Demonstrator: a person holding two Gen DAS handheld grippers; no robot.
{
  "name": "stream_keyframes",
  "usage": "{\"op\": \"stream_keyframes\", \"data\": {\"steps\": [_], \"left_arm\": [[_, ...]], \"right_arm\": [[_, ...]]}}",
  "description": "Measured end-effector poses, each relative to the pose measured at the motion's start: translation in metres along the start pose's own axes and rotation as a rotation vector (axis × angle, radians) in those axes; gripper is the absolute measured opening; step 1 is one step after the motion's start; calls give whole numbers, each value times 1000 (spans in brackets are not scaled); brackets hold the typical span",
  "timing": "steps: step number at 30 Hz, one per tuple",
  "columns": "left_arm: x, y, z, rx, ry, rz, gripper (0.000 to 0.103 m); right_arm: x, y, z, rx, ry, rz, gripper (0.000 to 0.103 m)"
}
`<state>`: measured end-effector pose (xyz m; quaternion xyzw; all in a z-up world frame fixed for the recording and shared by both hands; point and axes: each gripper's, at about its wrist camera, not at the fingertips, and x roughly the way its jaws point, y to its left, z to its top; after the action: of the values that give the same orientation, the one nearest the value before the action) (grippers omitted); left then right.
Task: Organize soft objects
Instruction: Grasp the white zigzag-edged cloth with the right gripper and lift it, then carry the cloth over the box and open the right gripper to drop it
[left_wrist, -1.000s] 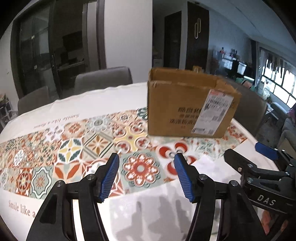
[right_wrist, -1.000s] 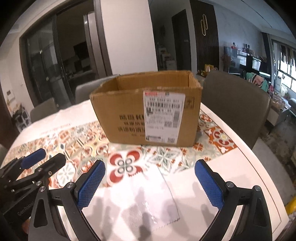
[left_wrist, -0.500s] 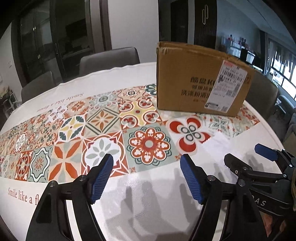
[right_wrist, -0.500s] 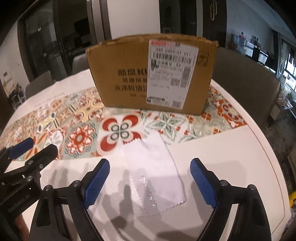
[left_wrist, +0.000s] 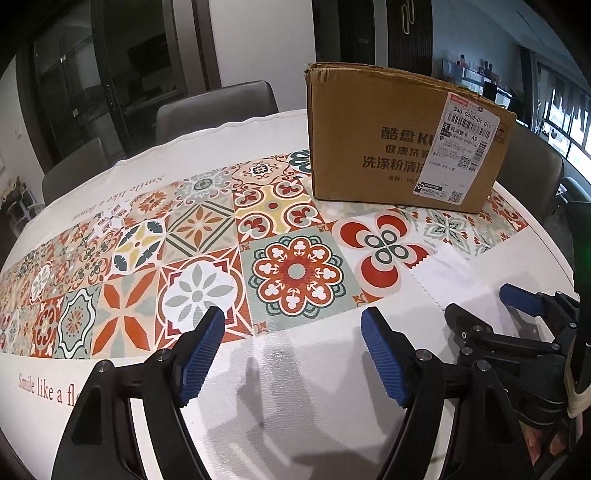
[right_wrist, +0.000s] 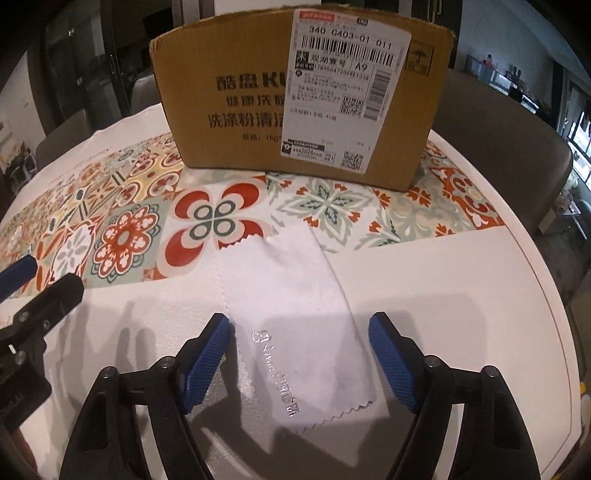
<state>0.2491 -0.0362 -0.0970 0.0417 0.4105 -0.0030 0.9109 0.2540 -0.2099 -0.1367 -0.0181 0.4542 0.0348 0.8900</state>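
Round table (right_wrist: 461, 280), white cloth with a band of patterned tiles. Cardboard box (right_wrist: 236, 110) stands at far side on the tiles. White zigzag-edged cloth (right_wrist: 295, 295) lies flat, near of box.

The cardboard box (right_wrist: 295, 99) hides its own inside, and in the right wrist view its top edge runs out of the picture. The silver lettering on the white cloth (right_wrist: 295, 314) is too blurred to read. In the left wrist view the right gripper (left_wrist: 484, 306) covers part of that cloth.
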Motion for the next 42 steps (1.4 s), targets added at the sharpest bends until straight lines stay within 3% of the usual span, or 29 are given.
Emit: {"op": "stream_keyframes", "data": {"steps": [5, 7, 12, 15, 28, 42], "left_arm": [[2, 0, 0, -3, 8, -3, 76], [2, -1, -1, -1, 8, -5, 76], [0, -3, -1, 6, 4, -13, 76], [-2, -5, -1, 10, 0, -17, 76], [-12, -7, 3, 2, -21, -38, 78], [-29, -5, 15, -14, -78, -62, 79]], "right_arm": [[0, 1, 1, -11, -14, -6, 61], [-1, 1, 2, -7, -20, -8, 47], [-2, -3, 3, 4, -24, 8, 25], [-3, -8, 4, 36, -25, 33, 17], [-23, -11, 3, 76, -86, 86, 12], [-78, -13, 20, 70, -274, 50, 12]]}}
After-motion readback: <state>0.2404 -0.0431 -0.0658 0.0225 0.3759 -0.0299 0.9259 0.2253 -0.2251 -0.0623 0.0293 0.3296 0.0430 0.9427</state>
